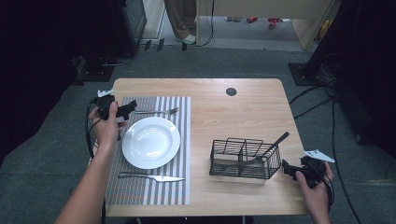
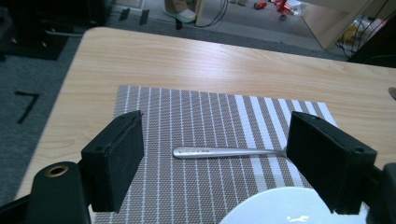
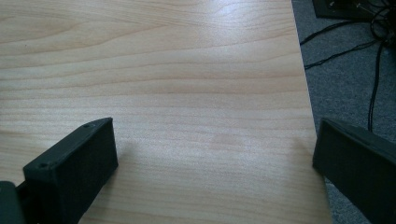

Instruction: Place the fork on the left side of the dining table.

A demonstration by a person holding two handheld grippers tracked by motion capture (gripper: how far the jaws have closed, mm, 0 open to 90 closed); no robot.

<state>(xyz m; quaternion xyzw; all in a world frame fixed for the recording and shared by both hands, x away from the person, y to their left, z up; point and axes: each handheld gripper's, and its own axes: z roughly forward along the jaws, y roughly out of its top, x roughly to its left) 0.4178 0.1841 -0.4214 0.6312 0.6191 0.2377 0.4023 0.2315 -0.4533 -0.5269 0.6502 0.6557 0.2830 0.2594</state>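
— Presently, what do the left gripper [image 1: 131, 105] fingers carry?
— Nothing. My jaws stand wide, released, above the fork [image 2: 224, 151], which lies flat on the striped placemat [image 2: 187, 112] beyond the white plate [image 1: 151, 142].
— And the right gripper [image 1: 286, 167]?
— Spread wide, empty, at the table's [image 3: 187, 70] edge just beside the wire basket [image 1: 244, 158].

Table [image 1: 243, 107]: light wood grain, small dark round spot nr far edge. Placemat [image 1: 180, 186] by left edge: grey-brown weave w/ white stripes. Plate [image 1: 151, 142]: plain white, glossy. Fork [image 2: 224, 151] + knife [image 1: 152, 177]: silver. Basket [image 1: 244, 158] nr right edge: black wire; utensil [image 1: 275, 143] in it dark. Both claws, left [image 1: 131, 105] & right [image 1: 286, 167]: matte black. Floor [image 1: 233, 60]: grey carpet.
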